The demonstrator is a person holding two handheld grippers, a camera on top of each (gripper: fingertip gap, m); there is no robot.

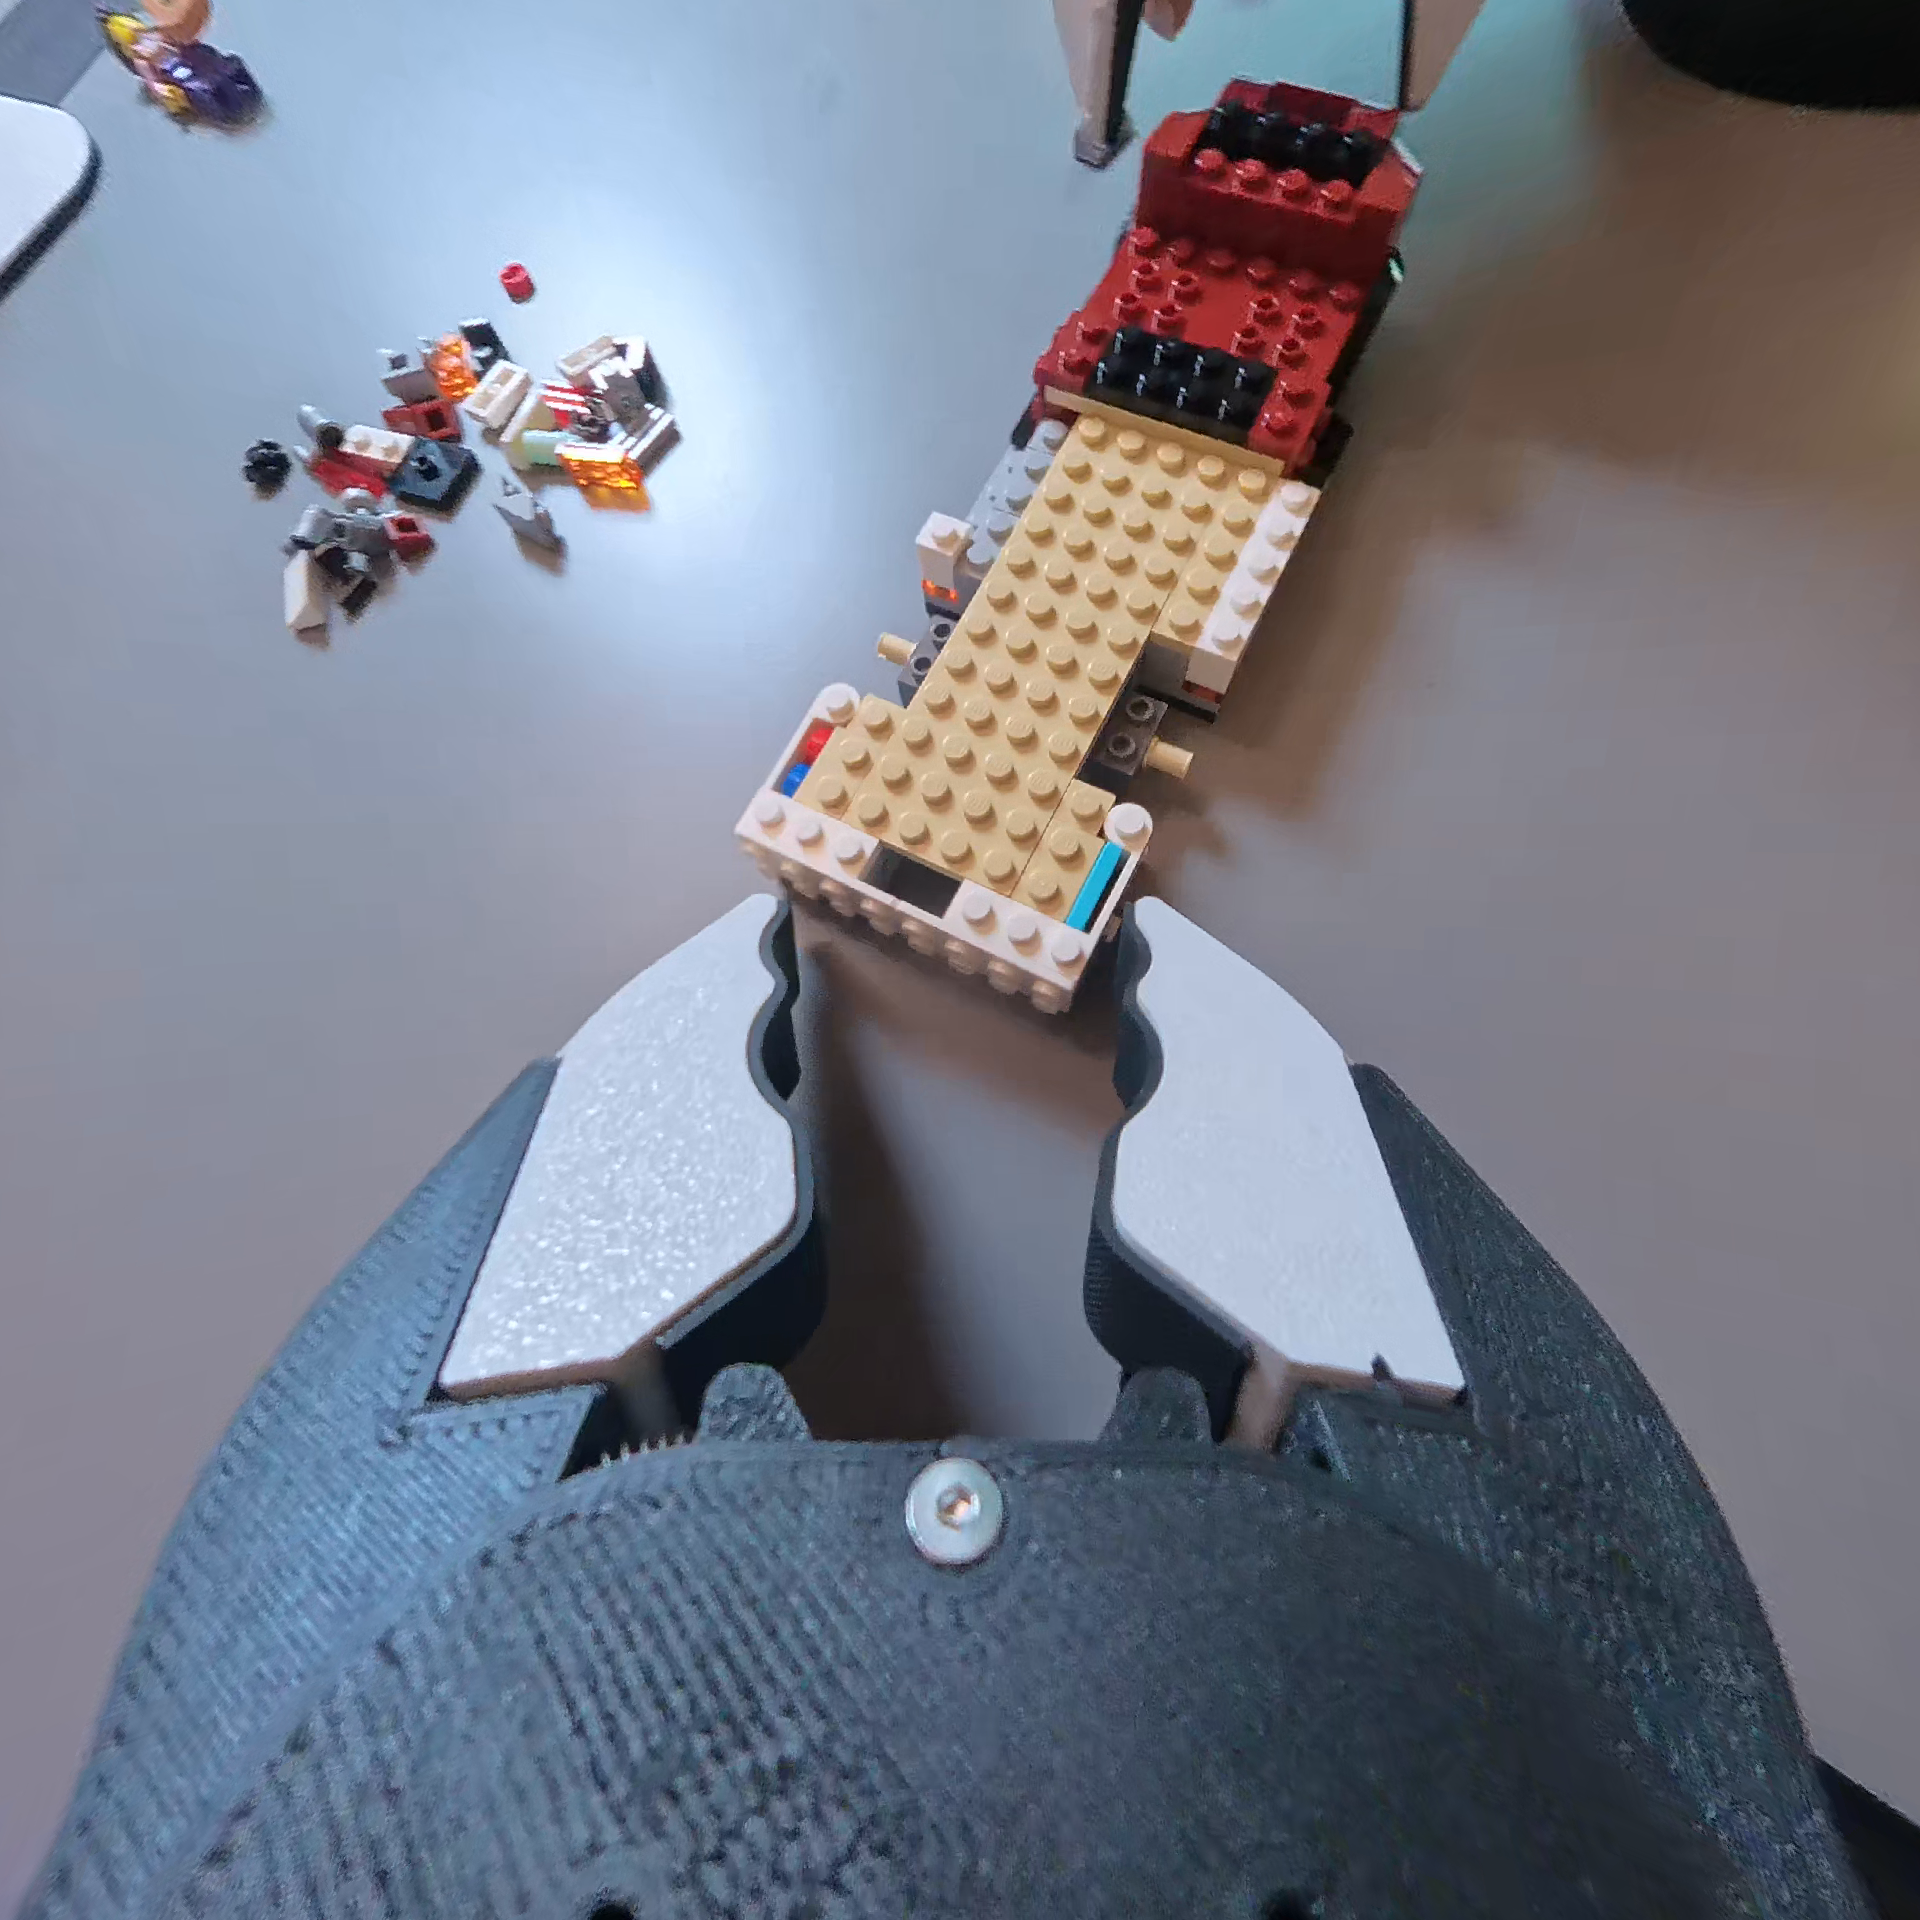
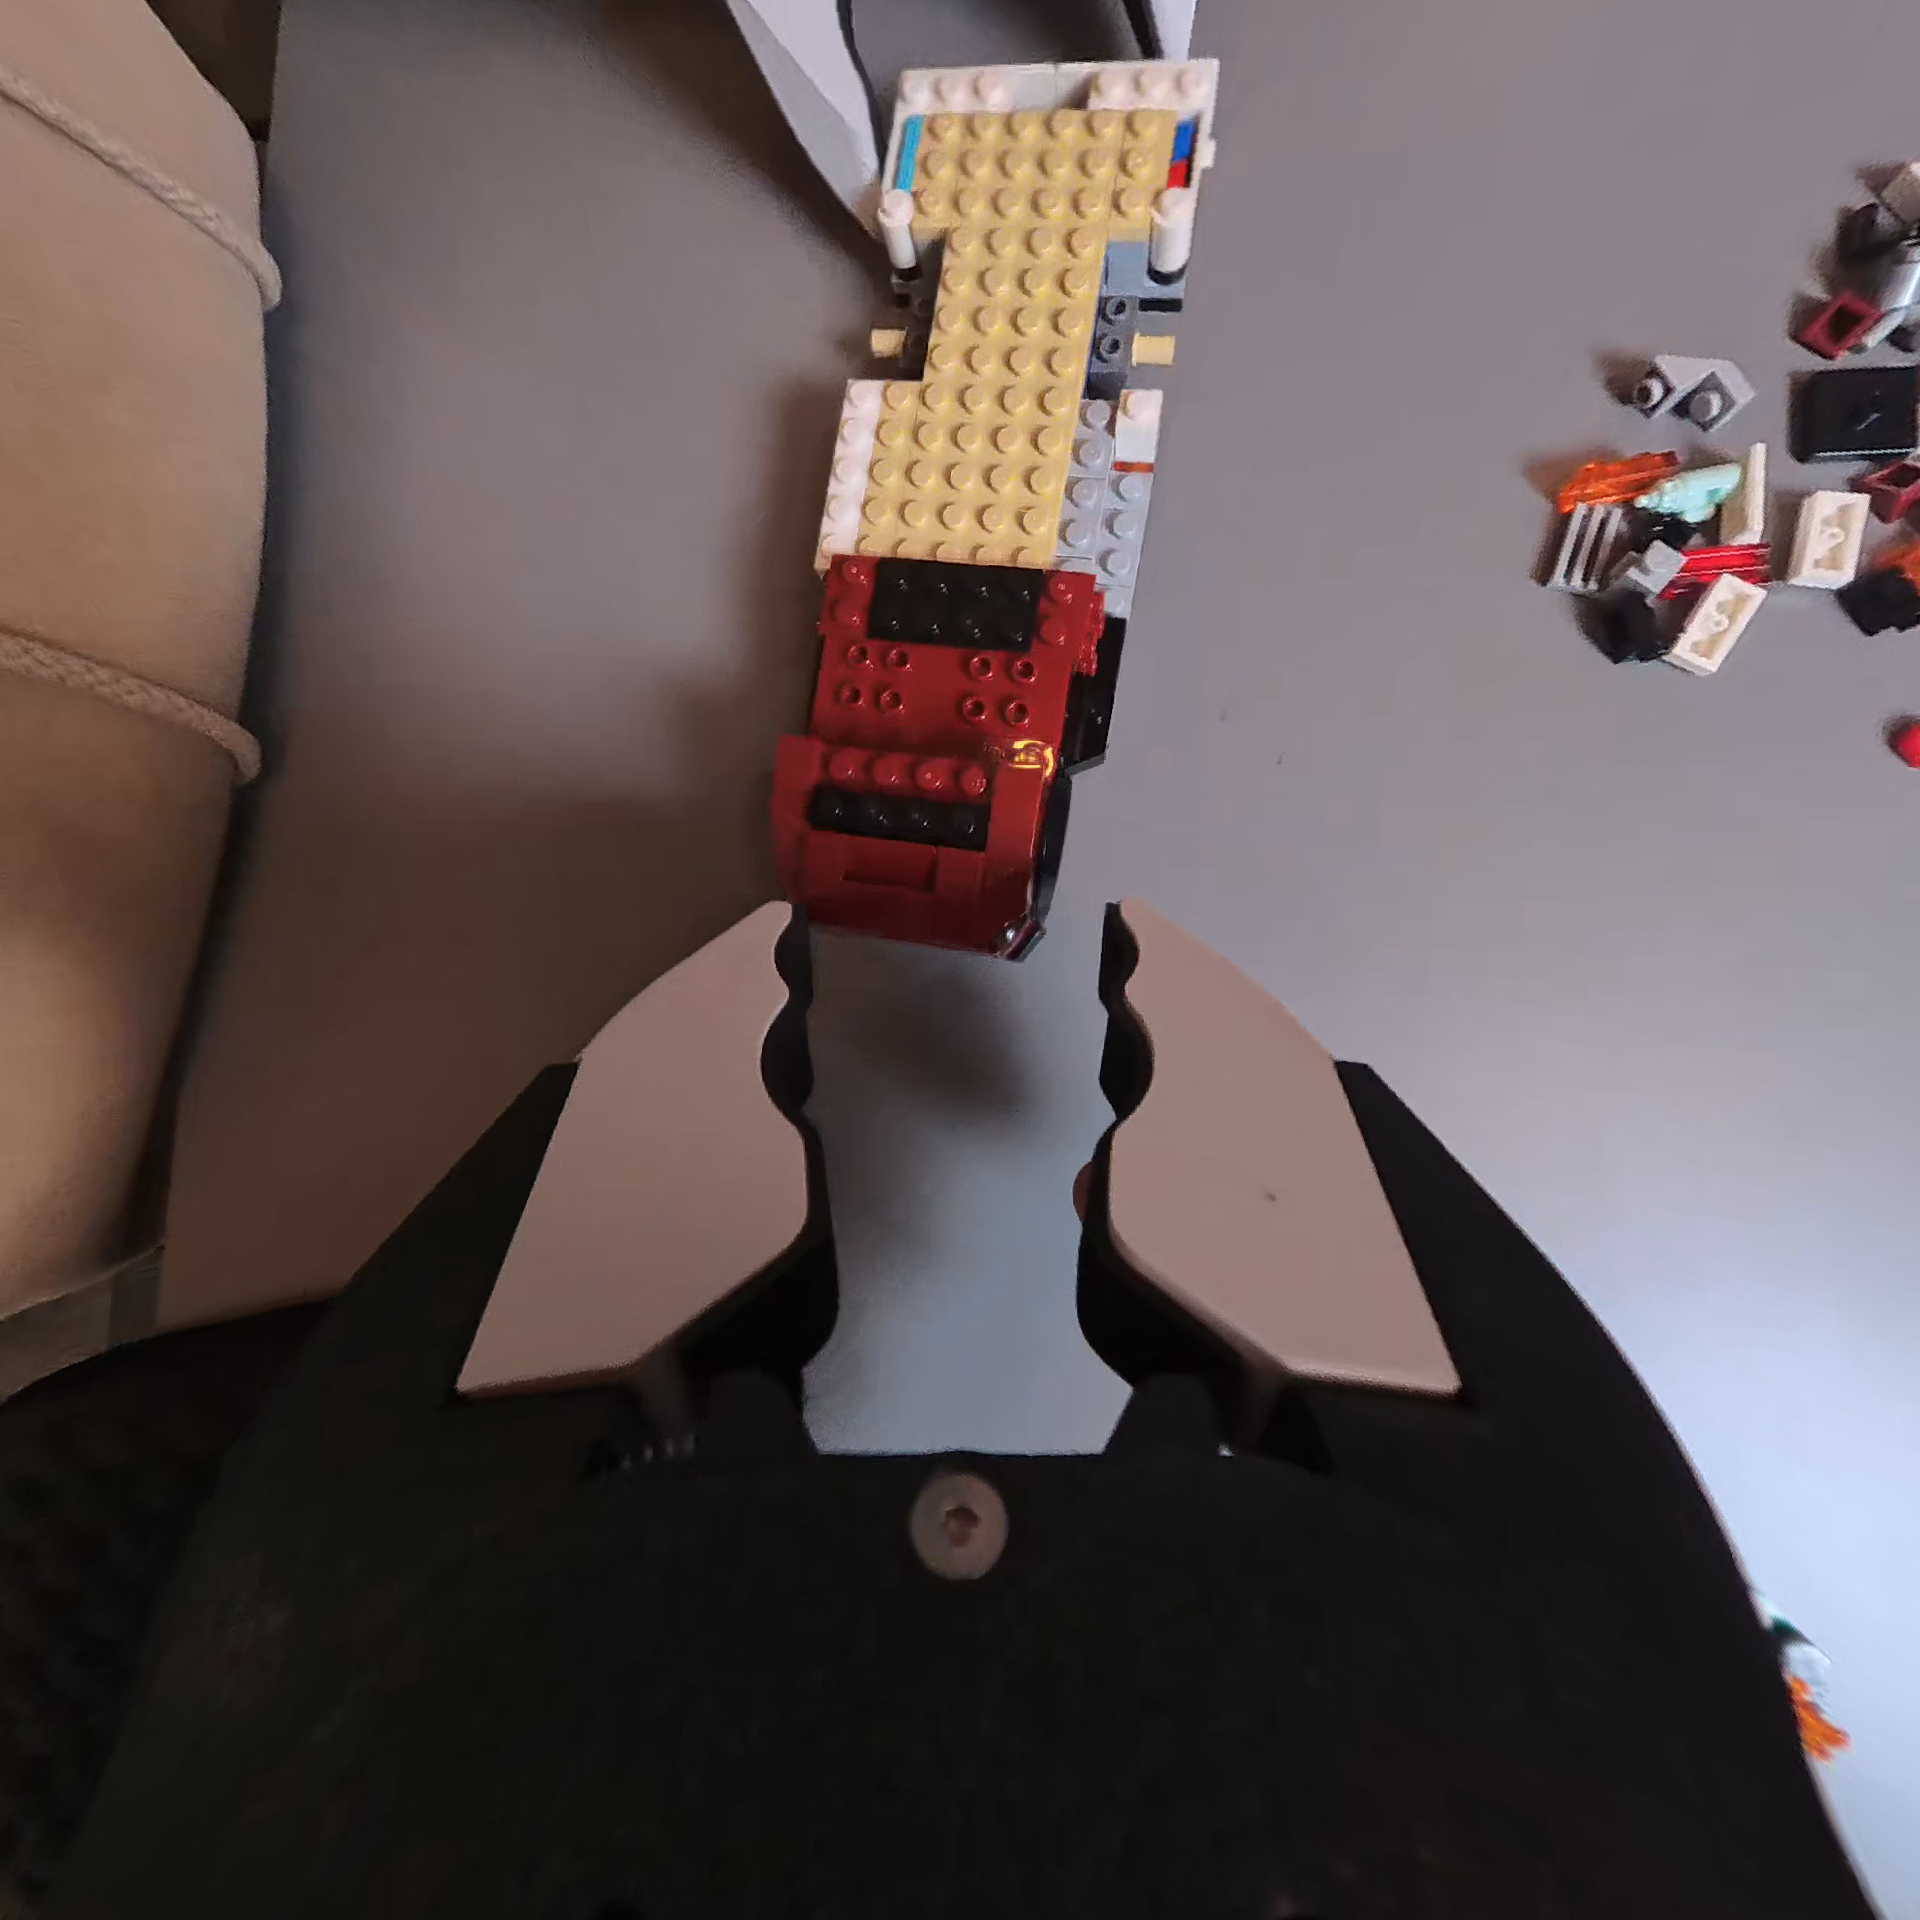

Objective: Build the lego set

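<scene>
- One brick-built truck model (image 1: 1091,623) lies on the grey bench (image 1: 1558,935): dark red cab end with two black stud plates, long tan studded deck, white-edged rear end.
- One loose pile of small bricks (image 1: 457,447) sits on the bench, well apart from the model; mixed red, black, grey, white, orange. Piece count can't be read from here.
- One lone small red round piece (image 1: 515,281) sits just beyond the pile.
- Left claw (image 1: 956,935): jaws wide. The model's white rear end sits at the fingertips, which flank its two corners. Can't tell whether the pads touch it; no clear clamp.
- Right claw (image 2: 951,940): jaws wide. The model's red cab end (image 2: 914,831) is just in front of the tips, close to the left finger, clear gap to the right finger. Not gripped.
- The two claws face the model from opposite ends.
- Beige cushion (image 2: 114,623) sits beside the bench in the right wrist view.
</scene>
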